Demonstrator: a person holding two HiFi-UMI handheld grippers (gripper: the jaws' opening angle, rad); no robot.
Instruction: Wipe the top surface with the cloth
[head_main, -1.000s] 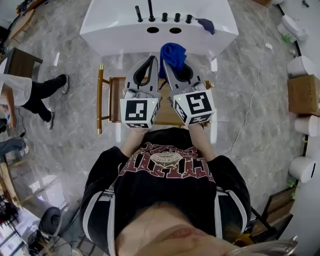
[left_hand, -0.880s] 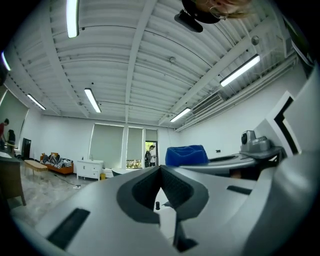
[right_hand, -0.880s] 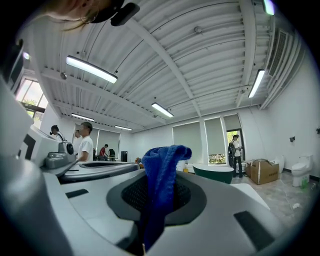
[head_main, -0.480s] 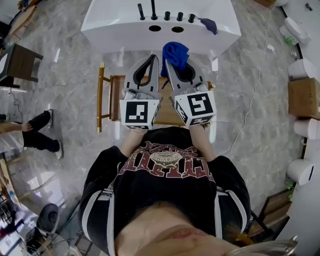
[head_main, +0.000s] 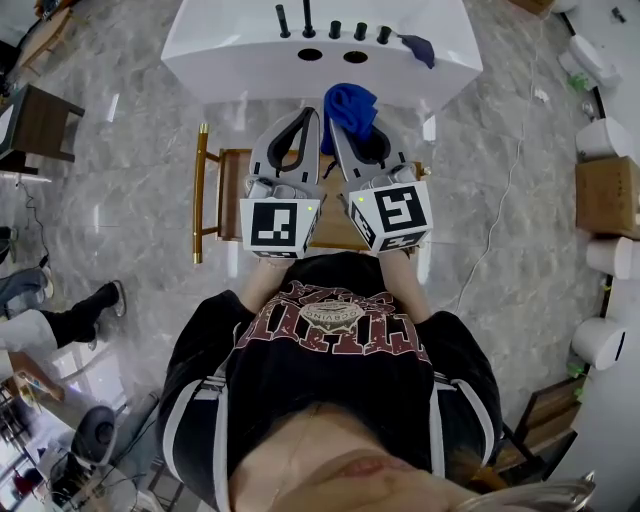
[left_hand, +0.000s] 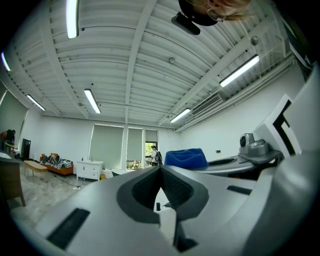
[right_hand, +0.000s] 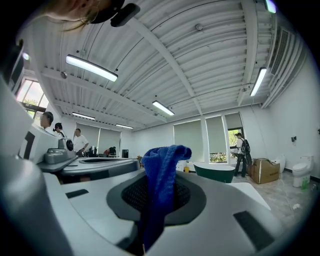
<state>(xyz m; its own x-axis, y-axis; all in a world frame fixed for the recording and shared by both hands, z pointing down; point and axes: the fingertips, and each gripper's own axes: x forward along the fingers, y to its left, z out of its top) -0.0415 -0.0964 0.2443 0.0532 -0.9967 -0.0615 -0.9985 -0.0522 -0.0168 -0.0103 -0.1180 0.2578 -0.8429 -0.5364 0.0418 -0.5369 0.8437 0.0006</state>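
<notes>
The blue cloth (head_main: 349, 106) sits pinched in the right gripper's (head_main: 338, 125) jaws, just short of the white top surface (head_main: 250, 45) at 12 o'clock. The left gripper (head_main: 306, 118) has its jaws together, empty. The thin pinch may slip, and the black taps (head_main: 330, 32) could snag the cloth.

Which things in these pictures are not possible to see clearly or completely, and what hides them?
The white top surface: head view, far side cut off by the upper edge.
The chair seat: head view, mostly covered by the left gripper and right gripper.
The blue cloth, lower end: right gripper view, hidden between the shut jaws.
The dark item on the top: head view, too small to identify.
</notes>
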